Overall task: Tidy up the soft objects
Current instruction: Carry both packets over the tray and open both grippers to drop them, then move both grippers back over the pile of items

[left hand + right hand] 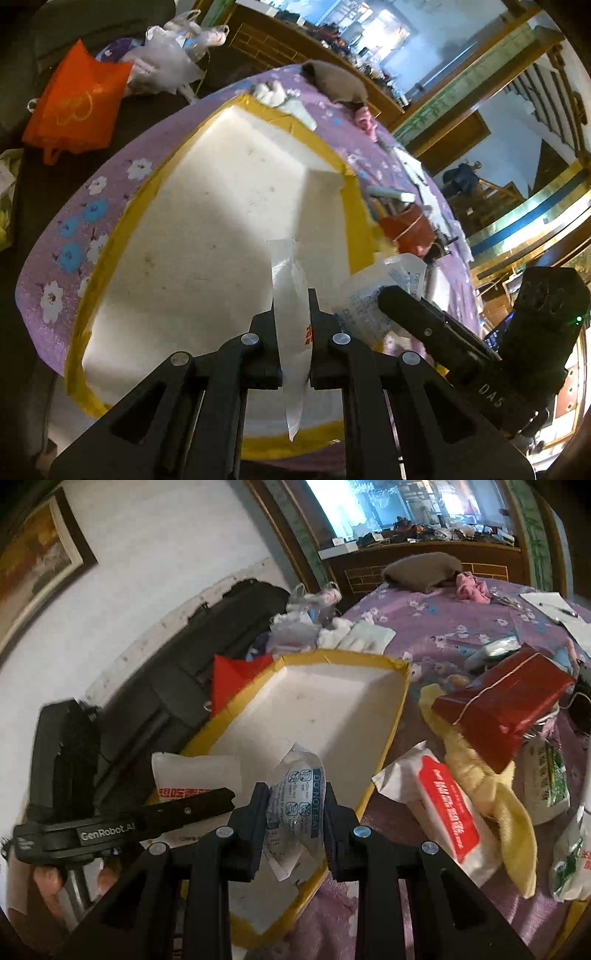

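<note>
Meanwhile, two soft packets are hanging over a white foam box with yellow-taped rim [207, 192], and either could be missing it. Nearest the lens, the left gripper [291, 306] is pinching a flat, translucent white plastic sachet with red print [291, 332] edge-on, its jaws drawn almost fully together on the thin film; the sachet is sagging below the jaws, so it is looking liable to slide out or fold before release. Just to that claw's right, the right gripper [293, 797] is squeezing a crumpled clear pouch printed in blue "DO NOT EAT" [295, 805], jaws standing part-way apart around its bulk. The two tools are working close beside each other above the near corner of the box, so a clash of fingers is seeming possible, and a pouch let go here could be landing on the rim and tipping onto the purple flowered bedspread [424, 627].

Ahead of both claws the box interior is lying empty. To the right gripper's right, a white tissue pack with red label [439, 808], a pale yellow cloth [480, 775] and a dark red gift bag [506, 701] are waiting on the bedspread, touching one another. Farther ahead, beyond the box, a grey-brown cushion [421, 570] and a pink fabric scrap [471, 585] are lying near the wooden headboard [424, 563].
</note>
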Demonstrator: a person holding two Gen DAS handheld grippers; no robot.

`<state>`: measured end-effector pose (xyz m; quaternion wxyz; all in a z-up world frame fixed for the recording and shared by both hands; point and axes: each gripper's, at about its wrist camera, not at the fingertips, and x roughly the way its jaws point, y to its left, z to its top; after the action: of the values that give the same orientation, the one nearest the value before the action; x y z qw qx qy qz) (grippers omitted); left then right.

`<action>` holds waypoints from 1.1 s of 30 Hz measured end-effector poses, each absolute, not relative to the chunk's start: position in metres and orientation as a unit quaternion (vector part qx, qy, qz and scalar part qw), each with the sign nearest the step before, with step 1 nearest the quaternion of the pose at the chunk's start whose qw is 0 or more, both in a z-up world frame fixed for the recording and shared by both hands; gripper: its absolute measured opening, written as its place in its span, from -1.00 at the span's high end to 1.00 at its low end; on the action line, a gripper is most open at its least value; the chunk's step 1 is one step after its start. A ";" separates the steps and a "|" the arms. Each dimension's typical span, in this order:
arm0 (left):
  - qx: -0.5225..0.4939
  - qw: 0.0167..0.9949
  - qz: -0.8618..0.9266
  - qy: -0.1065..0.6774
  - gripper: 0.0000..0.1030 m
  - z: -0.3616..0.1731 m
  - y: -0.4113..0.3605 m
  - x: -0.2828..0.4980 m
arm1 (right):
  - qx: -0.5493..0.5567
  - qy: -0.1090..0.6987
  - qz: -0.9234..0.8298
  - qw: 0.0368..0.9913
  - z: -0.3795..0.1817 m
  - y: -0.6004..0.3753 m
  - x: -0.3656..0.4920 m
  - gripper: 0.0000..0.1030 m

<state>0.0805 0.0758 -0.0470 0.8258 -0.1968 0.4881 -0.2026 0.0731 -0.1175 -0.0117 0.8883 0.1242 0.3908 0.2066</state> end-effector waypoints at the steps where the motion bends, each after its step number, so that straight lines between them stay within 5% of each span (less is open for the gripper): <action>1: -0.191 0.828 -0.197 0.489 0.85 -0.049 0.076 0.082 | 0.116 0.396 0.202 0.888 -0.015 -0.113 0.075 0.49; 8: -0.150 0.835 -0.186 0.495 0.80 -0.059 0.069 0.087 | 0.069 0.424 0.194 0.882 -0.031 -0.092 0.080 0.43; 11: -0.138 0.834 -0.177 0.505 0.29 -0.062 0.067 0.088 | 0.055 0.416 0.187 0.888 -0.029 -0.090 0.076 0.42; 13: -0.133 0.838 -0.163 0.504 0.26 -0.059 0.067 0.086 | 0.058 0.412 0.187 0.890 -0.026 -0.093 0.072 0.38; 15: -0.121 0.844 -0.150 0.501 0.25 -0.053 0.067 0.082 | 0.069 0.400 0.194 0.893 -0.020 -0.099 0.066 -0.14; 17: -0.104 0.847 -0.131 0.505 0.25 -0.049 0.067 0.079 | 0.080 0.385 0.202 0.897 -0.014 -0.105 0.060 -0.23; 22: -0.118 0.889 -0.068 0.437 0.23 -0.030 0.081 0.053 | 0.108 0.357 0.204 0.905 0.001 -0.131 0.033 -0.24; 24: -0.107 0.889 -0.071 0.439 -0.04 -0.029 0.080 0.050 | 0.127 0.353 0.210 0.903 0.002 -0.146 0.024 -0.24; 33: -0.153 0.914 -0.046 0.374 -0.04 0.005 0.093 0.029 | 0.169 0.335 0.197 0.906 0.003 -0.192 -0.008 -0.24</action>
<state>0.0291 0.0926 0.0054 0.9135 -0.1525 0.3743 -0.0459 -0.0079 -0.1921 0.0032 0.9057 0.1694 0.3348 0.1973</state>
